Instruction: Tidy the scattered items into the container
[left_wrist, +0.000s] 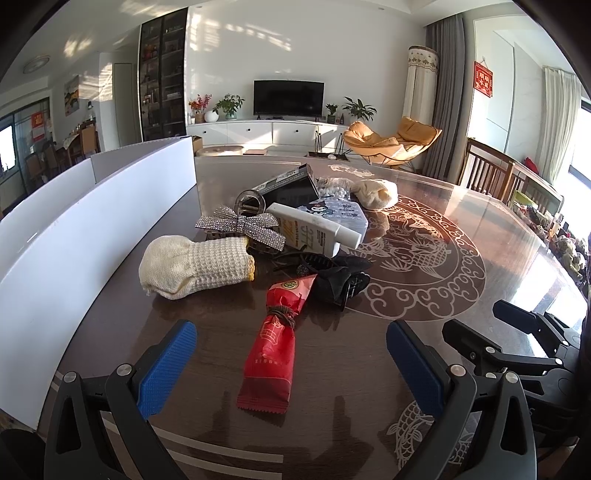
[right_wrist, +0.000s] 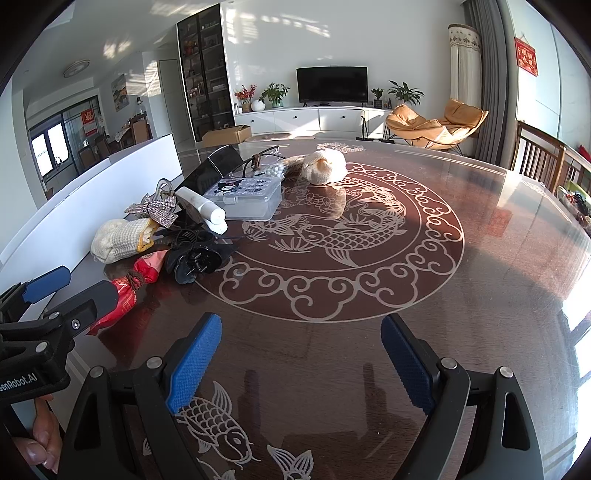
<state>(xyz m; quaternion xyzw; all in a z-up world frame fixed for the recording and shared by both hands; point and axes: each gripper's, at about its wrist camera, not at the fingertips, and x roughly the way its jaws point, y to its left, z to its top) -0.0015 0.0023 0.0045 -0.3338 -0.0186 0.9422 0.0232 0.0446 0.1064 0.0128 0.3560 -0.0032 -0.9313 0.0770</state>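
Left hand-held gripper (left_wrist: 291, 365): jaws wide, empty, either side of the red packet (left_wrist: 275, 347).
Right hand-held gripper (right_wrist: 301, 365): jaws wide, empty, over bare worktop (right_wrist: 461, 295).
Scattered items: cream sock (left_wrist: 195, 266), black hair claw (left_wrist: 332, 275), white tube (left_wrist: 314, 227) clustered together.
Container (left_wrist: 66, 236): white, left of the pile.

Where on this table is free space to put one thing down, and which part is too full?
Free: the fish pattern right of the black hair clip, and the strip between the right gripper and the pattern's ring. Crowded: the pile from the red packet to the cream sock, beside the white container.
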